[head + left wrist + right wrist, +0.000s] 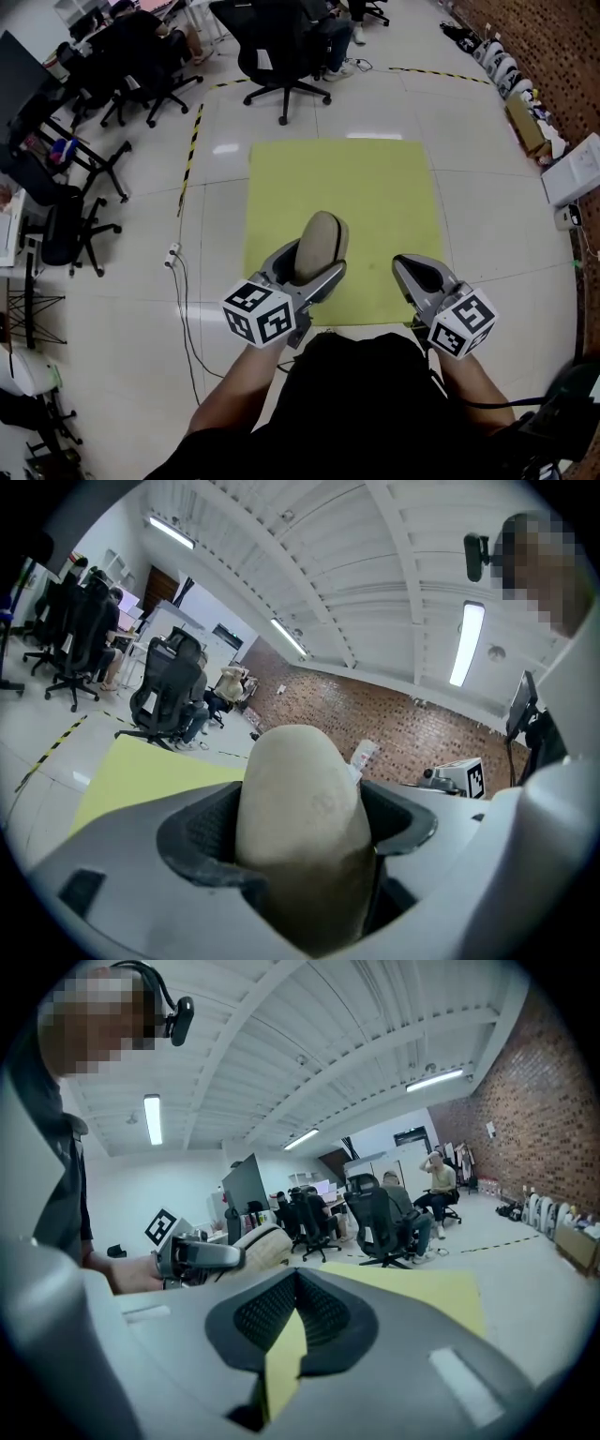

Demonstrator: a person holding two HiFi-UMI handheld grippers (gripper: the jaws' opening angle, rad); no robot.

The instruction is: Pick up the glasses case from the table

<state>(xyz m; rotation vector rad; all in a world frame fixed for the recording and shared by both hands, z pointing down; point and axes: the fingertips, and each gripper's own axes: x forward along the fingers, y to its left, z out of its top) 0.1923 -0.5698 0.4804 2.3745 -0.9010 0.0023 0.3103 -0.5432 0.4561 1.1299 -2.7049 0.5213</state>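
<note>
- Far left of the left gripper [307,274], across the floor: black office chairs [141,66] in a cluster.
- Left gripper: the jaws are clamped on either side of the glasses case [321,236], one dark pad against each long flank.
- The case is beige with a rounded end. It stands on end in the grip, and its upper part sticks out well past the jaw tips.
- In the left gripper view the case [300,799] fills the gap between the pads, with ceiling and brick wall behind it.
- The case is carried clear of the yellow-green table [375,187], above that table's near edge. The left gripper's marker cube [258,314] is just behind the jaws, toward the person.
- Between the two grippers: bare table top, stretching forward from both sets of jaw tips.
- Right gripper [417,274]: level with the left one and apart from it. In its own view the pads meet at the tips [295,1283] with nothing between them, and only a sliver of table shows lower down.
- From the right gripper, the case shows off to its left, held in the other jaws [267,1246].
- Far right of the right gripper: a brick wall [553,37], with boxes along its foot.
</note>
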